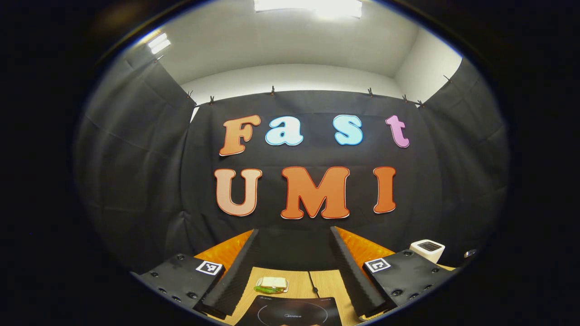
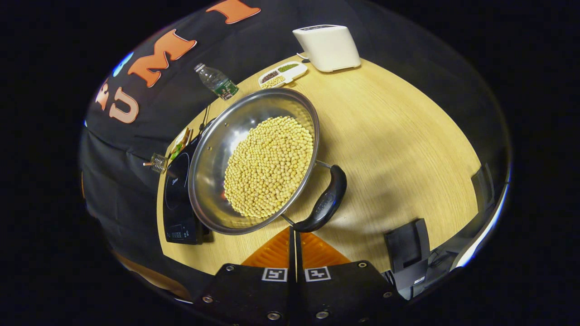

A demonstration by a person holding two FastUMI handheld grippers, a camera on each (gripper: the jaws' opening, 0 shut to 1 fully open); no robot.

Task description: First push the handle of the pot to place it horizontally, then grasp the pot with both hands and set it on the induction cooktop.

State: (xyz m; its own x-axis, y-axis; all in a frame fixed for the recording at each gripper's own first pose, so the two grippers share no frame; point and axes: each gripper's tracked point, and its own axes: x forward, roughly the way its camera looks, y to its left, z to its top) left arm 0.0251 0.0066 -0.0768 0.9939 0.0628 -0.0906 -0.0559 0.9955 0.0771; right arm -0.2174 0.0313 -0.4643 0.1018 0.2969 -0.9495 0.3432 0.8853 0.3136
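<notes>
A steel pot (image 2: 213,149) filled with yellow beans (image 2: 269,165) sits on the wooden table (image 2: 398,136), its far side overlapping the black induction cooktop (image 2: 176,199). The pot's black loop handle (image 2: 327,199) faces me. My right gripper (image 2: 293,232) is shut, with nothing between the fingers. Its tip is at the near end of that handle. In the left gripper view my left gripper (image 1: 294,230) is open and held up facing the booth wall. The cooktop (image 1: 290,312) lies below, between its fingers.
A water bottle (image 2: 217,82), a white tray of beans (image 2: 283,74) and a white appliance (image 2: 327,46) stand at the table's far side. A plate with a sandwich (image 1: 272,284) lies beyond the cooktop. A black stand (image 2: 408,244) is at the near right edge.
</notes>
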